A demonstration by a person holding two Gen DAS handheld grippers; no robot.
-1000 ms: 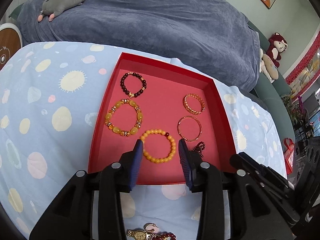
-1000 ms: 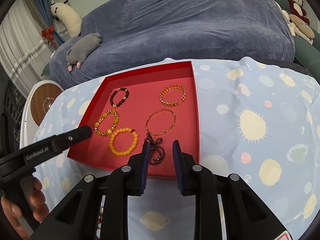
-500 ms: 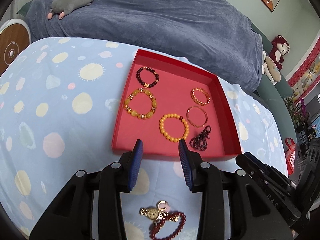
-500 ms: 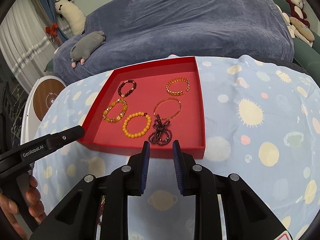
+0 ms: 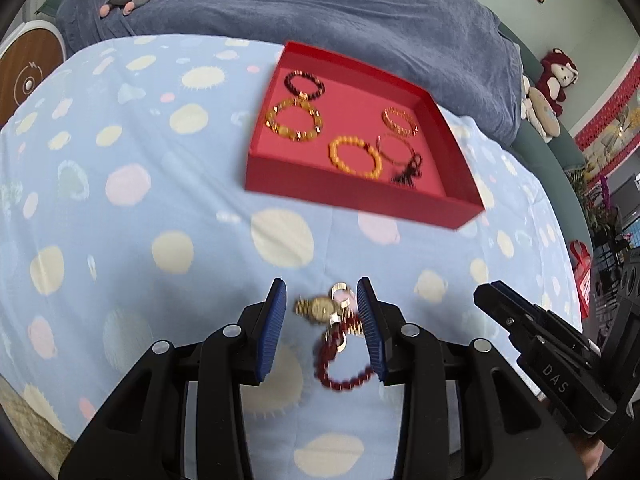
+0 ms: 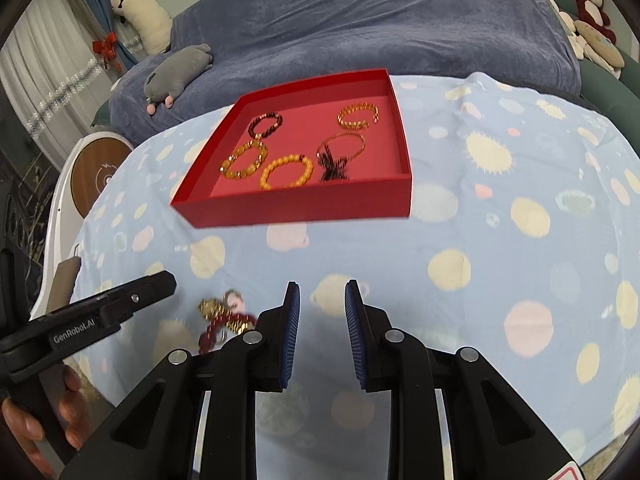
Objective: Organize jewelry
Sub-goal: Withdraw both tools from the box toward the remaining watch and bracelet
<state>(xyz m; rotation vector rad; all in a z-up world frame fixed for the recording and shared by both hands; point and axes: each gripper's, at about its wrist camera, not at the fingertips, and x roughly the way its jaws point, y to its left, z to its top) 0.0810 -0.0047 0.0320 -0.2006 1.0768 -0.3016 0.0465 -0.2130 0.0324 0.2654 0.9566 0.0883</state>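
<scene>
A red tray sits on the spotted blue cloth and holds several bracelets, among them a yellow bead bracelet and a dark bead string. Near the front edge lies a loose pile: a gold watch, a small ring and a dark red bead bracelet. My left gripper is open, its jaws on either side of the watch. My right gripper is open and empty, to the right of the pile.
A bed under a blue-grey cover lies behind the table, with a grey plush toy on it. A round wooden-topped device stands at the left. More plush toys sit at the right.
Both grippers have pulled back from the tray toward the table's front edge. The loose pile now lies between my left gripper's jaws. The tray's contents have not moved.
</scene>
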